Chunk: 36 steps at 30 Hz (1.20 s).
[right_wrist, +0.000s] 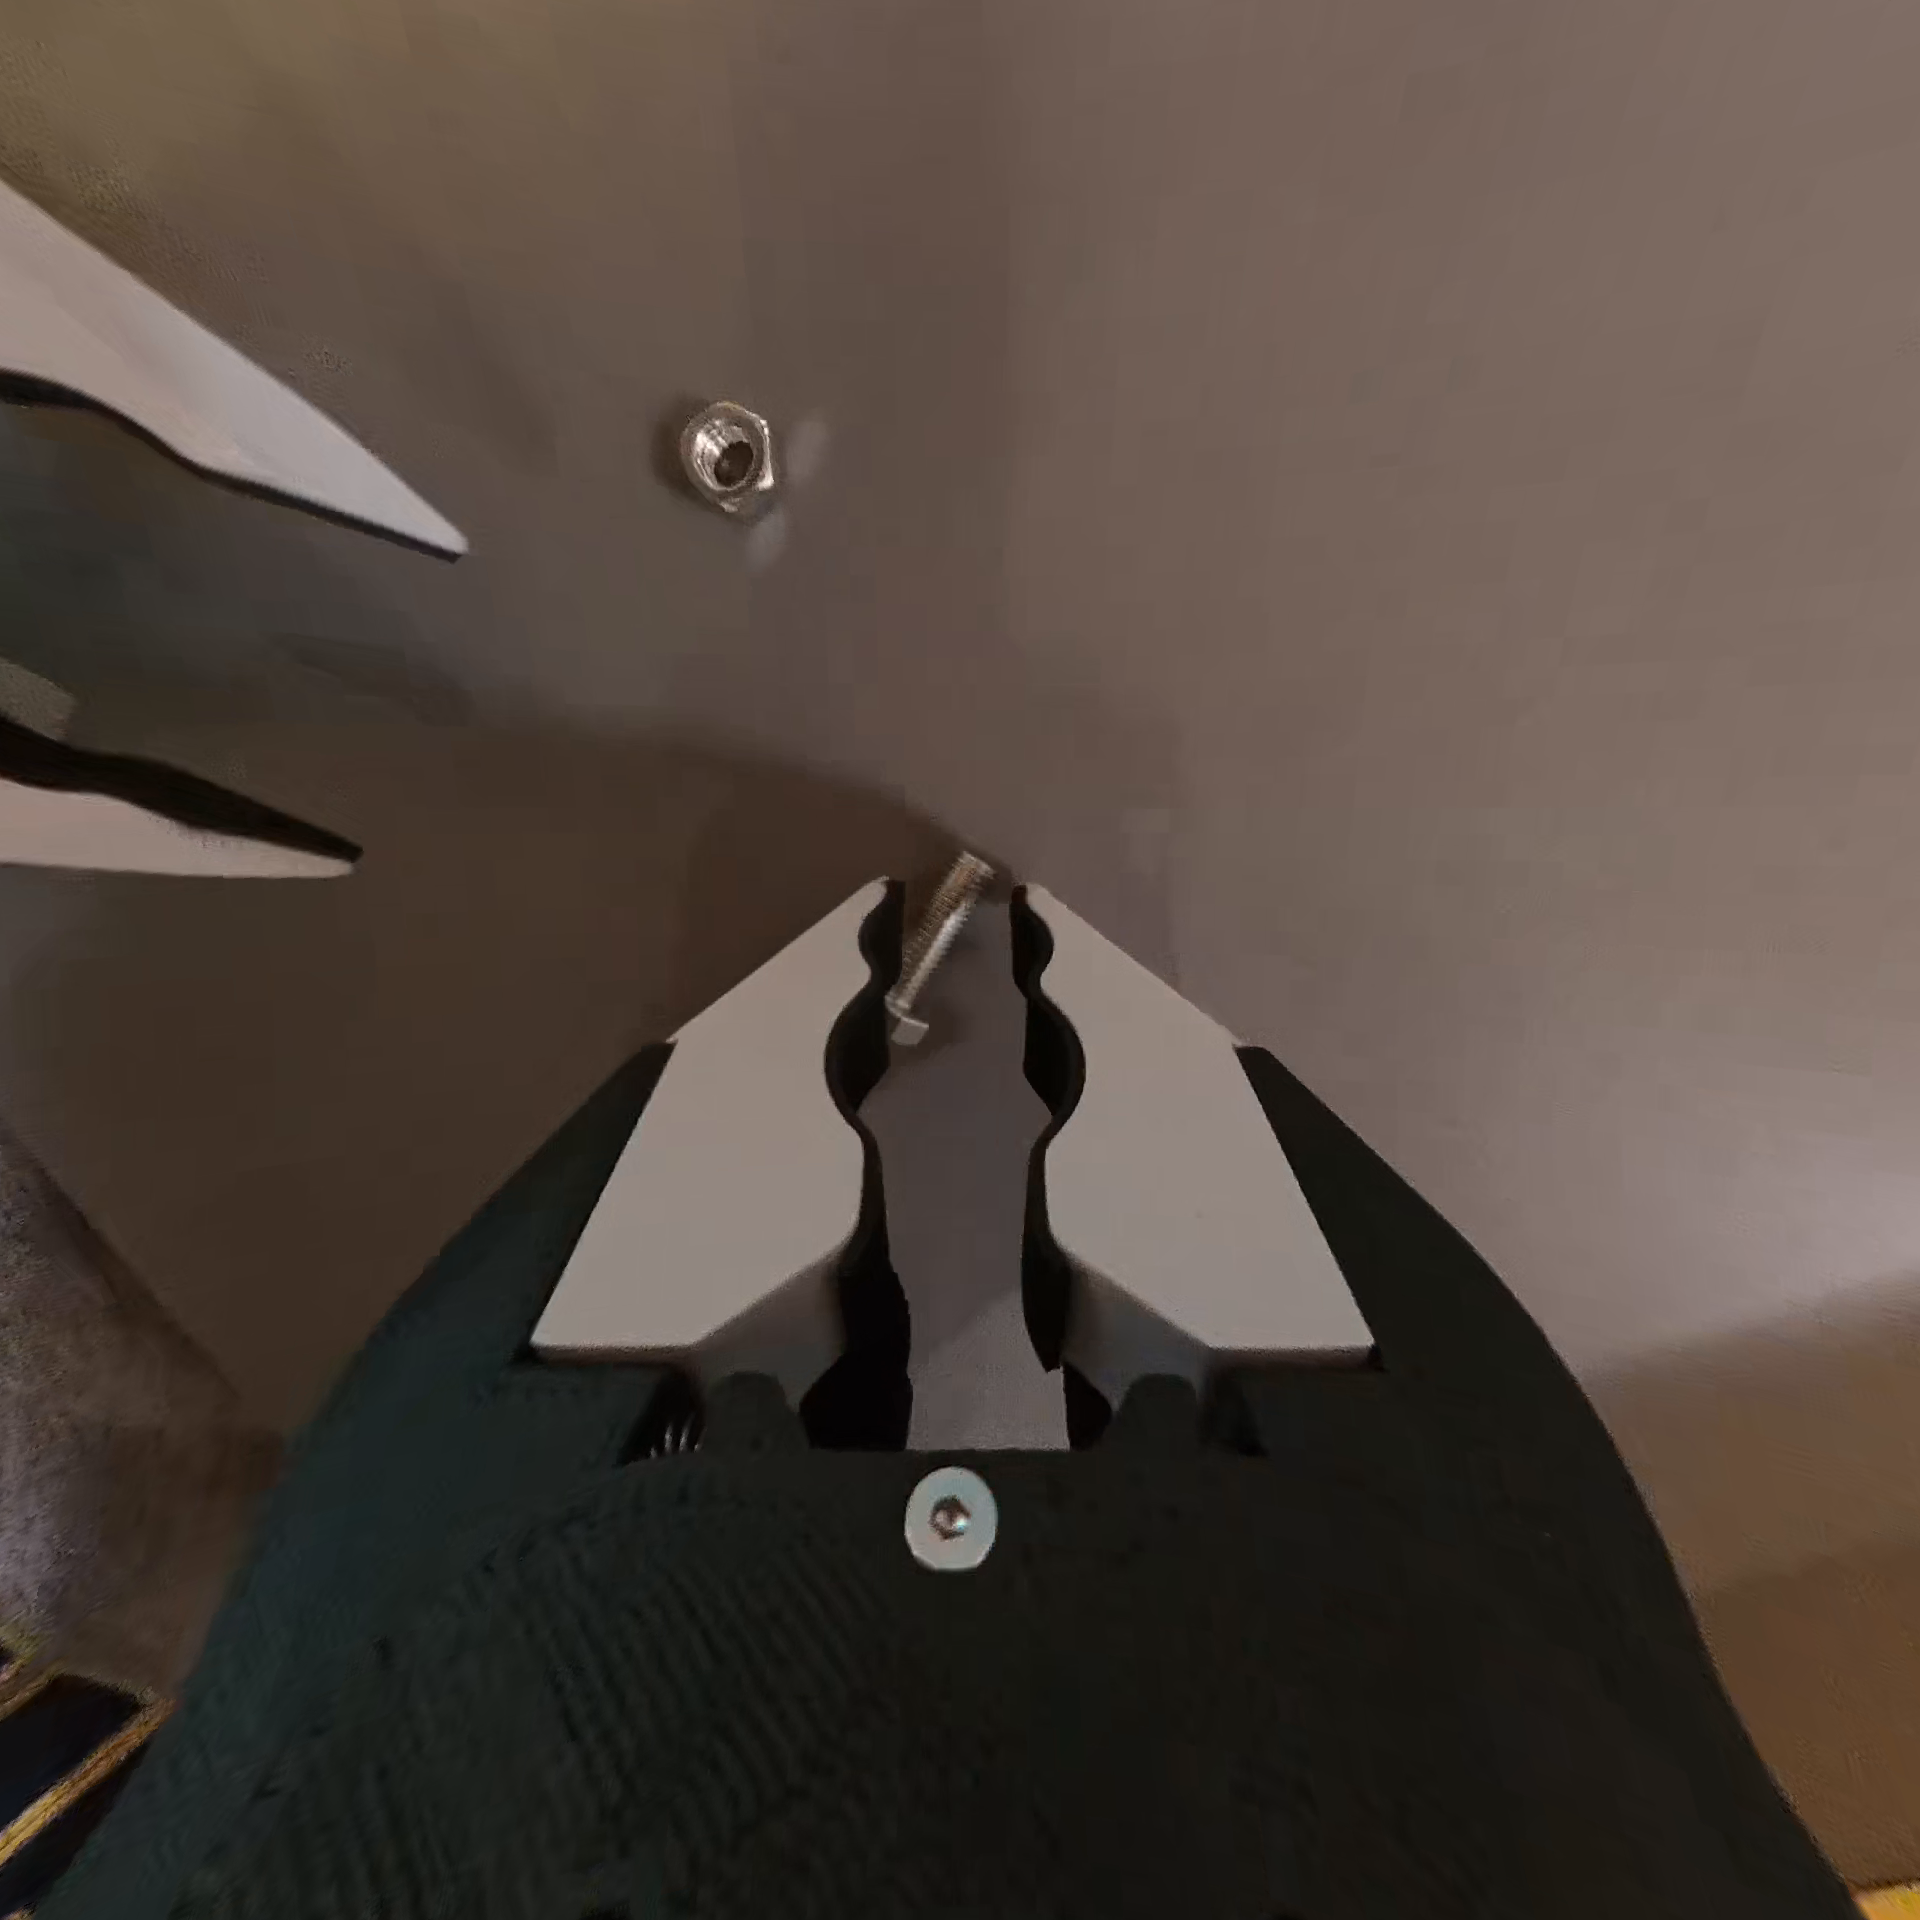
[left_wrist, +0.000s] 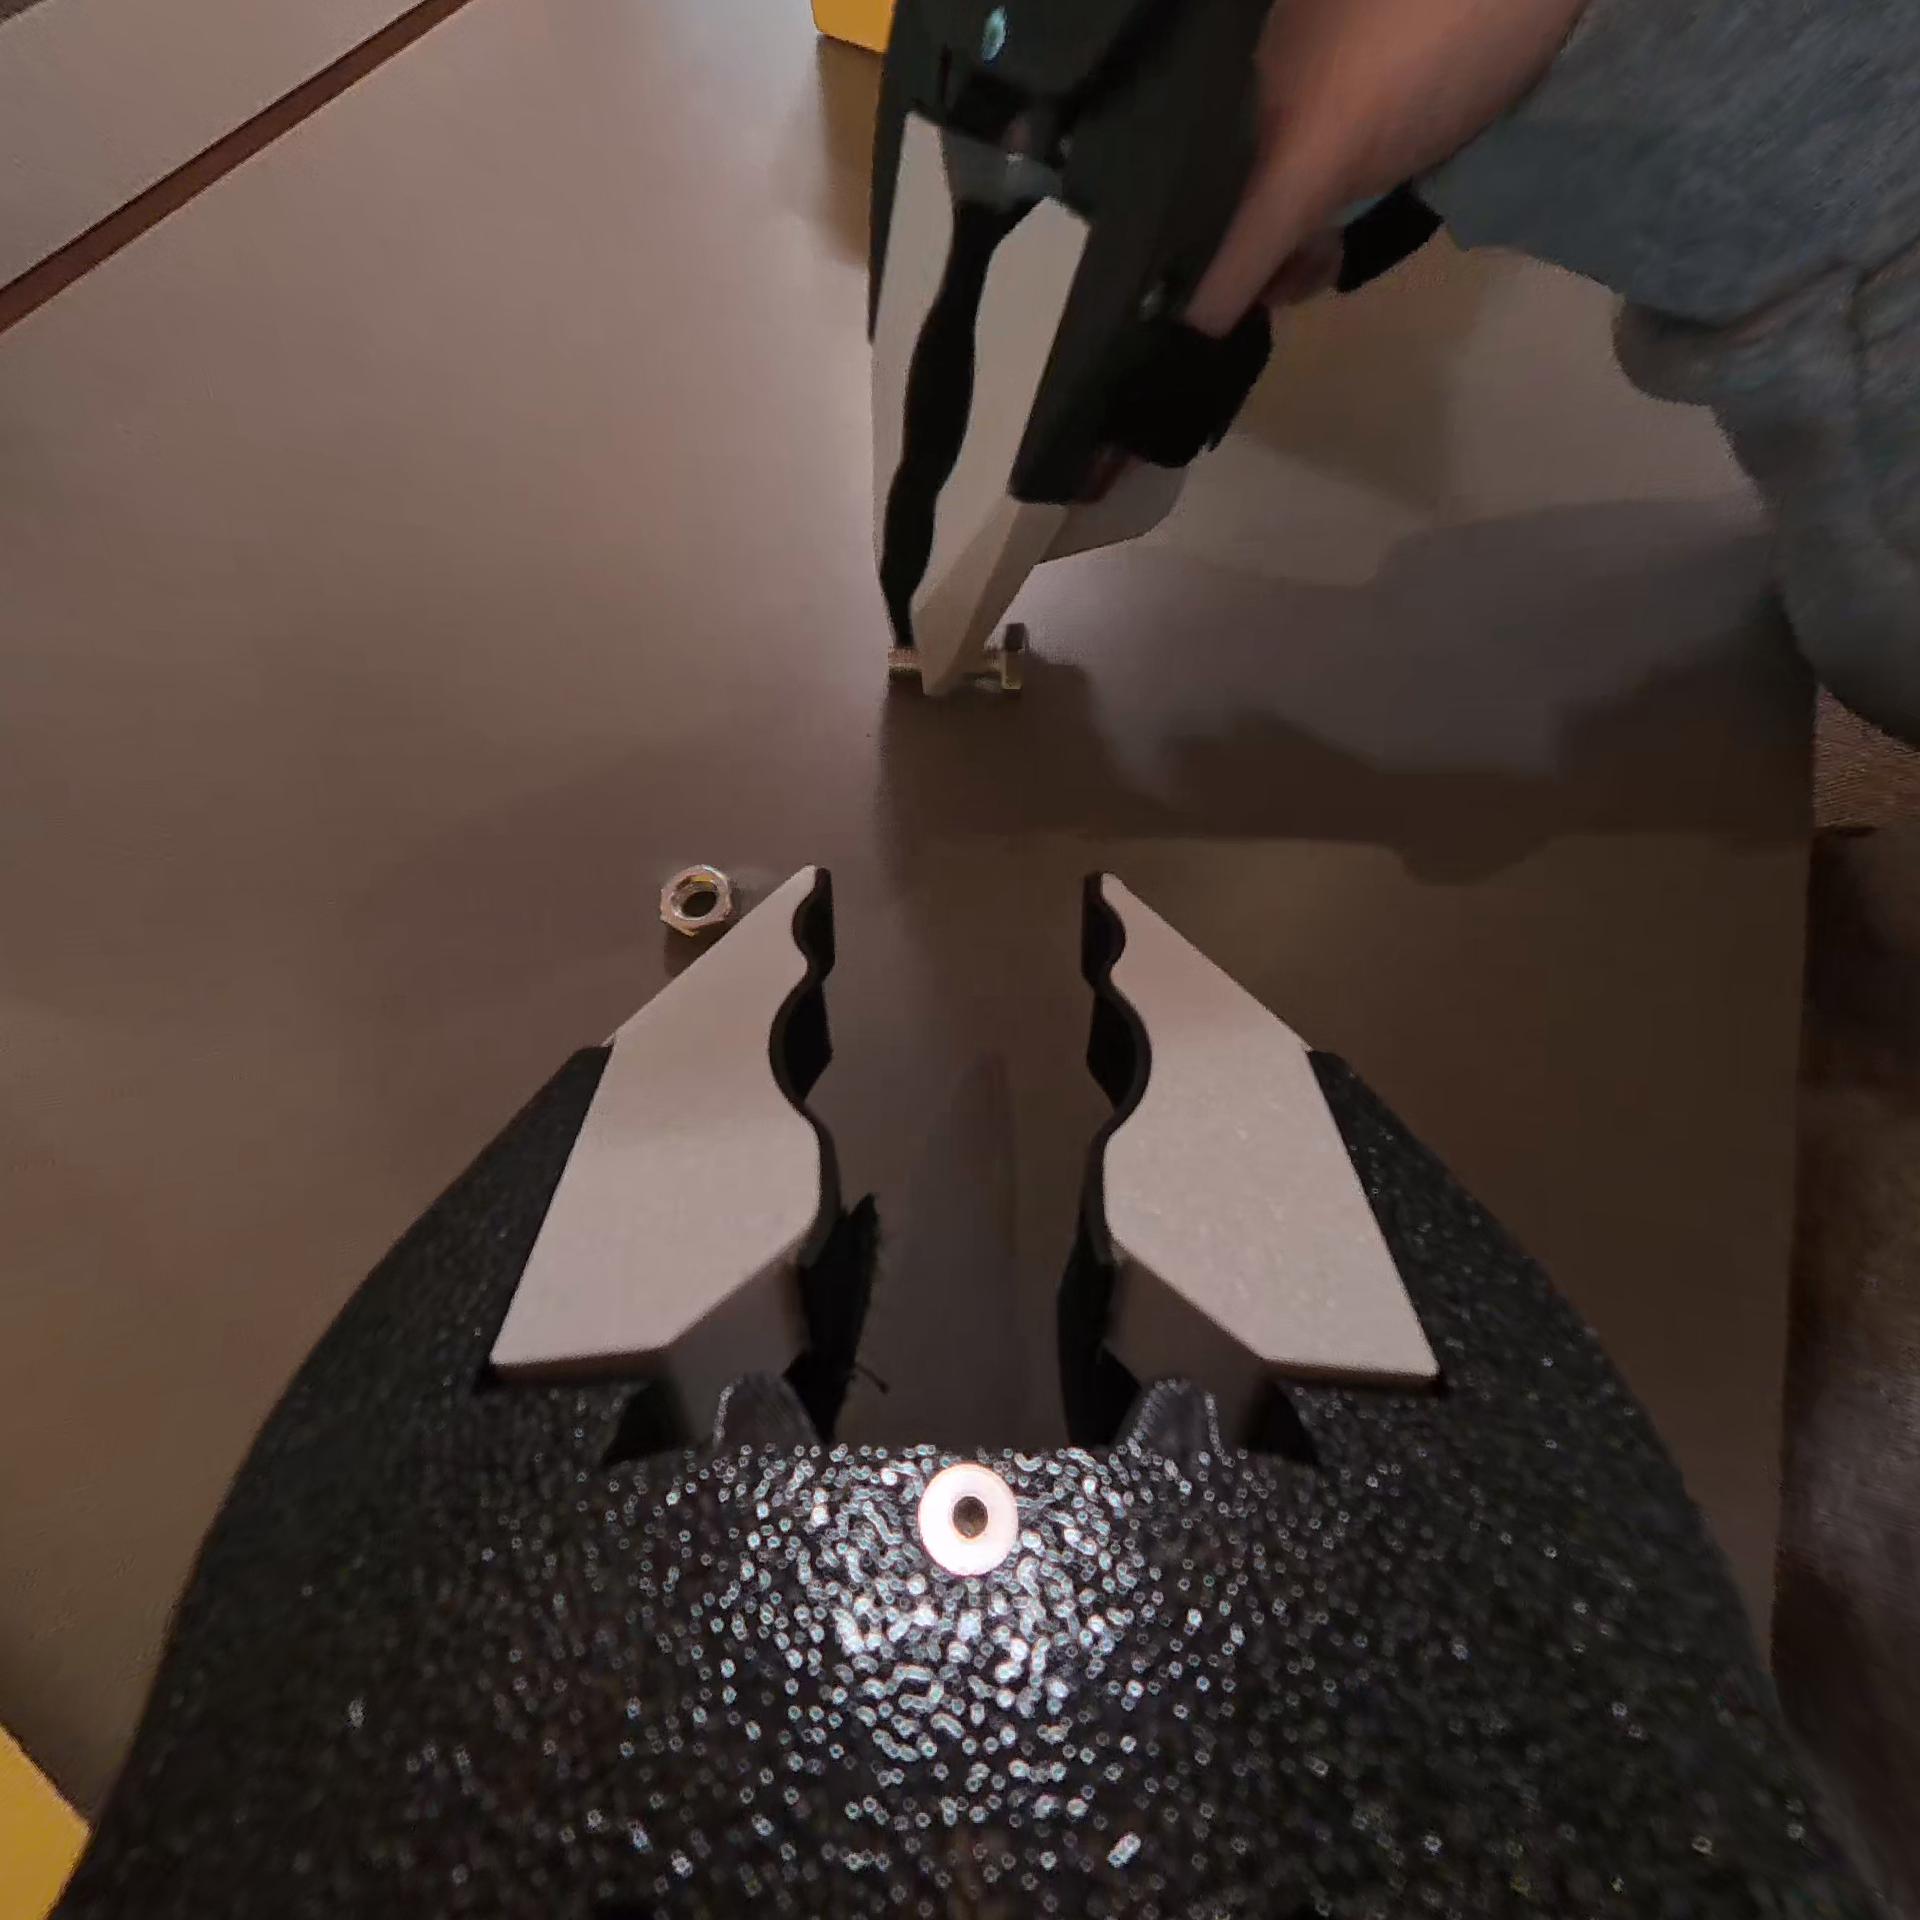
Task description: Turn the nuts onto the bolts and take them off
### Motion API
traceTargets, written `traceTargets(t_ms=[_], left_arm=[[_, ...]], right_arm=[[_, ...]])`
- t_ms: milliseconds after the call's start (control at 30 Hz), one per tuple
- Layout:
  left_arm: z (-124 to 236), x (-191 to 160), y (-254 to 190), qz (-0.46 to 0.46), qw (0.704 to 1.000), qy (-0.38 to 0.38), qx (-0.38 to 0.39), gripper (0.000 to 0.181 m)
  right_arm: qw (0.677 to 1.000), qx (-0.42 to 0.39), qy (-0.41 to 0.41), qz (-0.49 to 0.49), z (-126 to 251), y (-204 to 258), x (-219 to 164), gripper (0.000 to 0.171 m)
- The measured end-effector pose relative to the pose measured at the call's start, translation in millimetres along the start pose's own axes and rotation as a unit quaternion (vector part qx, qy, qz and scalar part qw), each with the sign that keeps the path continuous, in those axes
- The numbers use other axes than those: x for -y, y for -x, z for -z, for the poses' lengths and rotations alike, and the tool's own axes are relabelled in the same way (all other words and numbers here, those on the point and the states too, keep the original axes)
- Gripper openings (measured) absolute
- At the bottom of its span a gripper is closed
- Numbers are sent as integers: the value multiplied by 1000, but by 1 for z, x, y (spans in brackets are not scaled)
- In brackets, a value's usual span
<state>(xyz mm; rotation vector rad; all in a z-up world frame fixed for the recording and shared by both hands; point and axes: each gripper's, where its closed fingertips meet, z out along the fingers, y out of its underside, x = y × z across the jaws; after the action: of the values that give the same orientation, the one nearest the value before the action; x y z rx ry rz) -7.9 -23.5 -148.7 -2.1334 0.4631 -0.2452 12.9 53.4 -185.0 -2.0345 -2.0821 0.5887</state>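
Observation:
A small silver bolt (right_wrist: 935, 951) lies flat on the brown table (right_wrist: 1351, 520), between the fingers of my right gripper (right_wrist: 953, 888), close to the left finger. The jaws stand a little apart with the tips down at the table, one on each side of the bolt, and do not squeeze it. In the left wrist view the bolt's head (left_wrist: 1010, 649) sticks out beside the right gripper (left_wrist: 920, 665). A silver hex nut (left_wrist: 698, 902) lies loose on the table just left of my open, empty left gripper (left_wrist: 956, 894). The nut (right_wrist: 727, 457) and the left gripper (right_wrist: 405, 701) also show in the right wrist view.
A person's hand (left_wrist: 1351, 156) and grey sleeve hold the right gripper. The table's edge (left_wrist: 1813, 935) runs down the right side. Yellow objects sit at the far top (left_wrist: 847, 21) and near bottom left (left_wrist: 31, 1808). About 9 cm separates my left fingertips from my right. My left gripper's tips are some 5 cm from the nut (right_wrist: 727, 457).

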Motion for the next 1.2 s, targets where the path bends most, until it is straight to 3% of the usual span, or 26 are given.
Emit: traceTargets(t_ms=[33,133,233,367,467,567,767,867,967,1033,1067,1133,1200], left_arm=[[0,0,-1,1,1000,-1,-2,46],[0,3,-3,11,1000,-13,-6,47],[0,10,-3,36,998,-42,-6,50],[-1,18,2,61,995,-77,13,51],[-1,32,-8,78,989,-127,-20,51],[-1,42,-25,105,976,-165,-91,47],[6,49,-38,126,957,-203,-164,17],[9,50,-41,129,951,-214,-180,16],[14,45,-32,107,961,-221,-128,16],[21,40,-13,96,967,-227,-57,16],[26,37,-3,93,968,-232,-18,16],[36,34,15,83,965,-244,51,16],[45,33,26,72,959,-256,99,15]], right_arm=[[1000,4,9,7,-2,2,-1,13],[998,47,-12,46,-3,14,3,9],[984,112,-124,61,10,35,21,8],[918,198,-332,90,46,63,50,8],[871,236,-417,109,65,80,53,8],[840,270,-456,114,77,89,53,8],[813,306,-476,140,90,103,50,7],[801,316,-486,153,93,105,48,8],[792,308,-500,168,97,104,48,10],[807,270,-508,136,94,82,55,28],[829,237,-493,119,83,68,60,28],[890,154,-411,123,44,47,61,28],[925,110,-325,163,8,48,60,33]])
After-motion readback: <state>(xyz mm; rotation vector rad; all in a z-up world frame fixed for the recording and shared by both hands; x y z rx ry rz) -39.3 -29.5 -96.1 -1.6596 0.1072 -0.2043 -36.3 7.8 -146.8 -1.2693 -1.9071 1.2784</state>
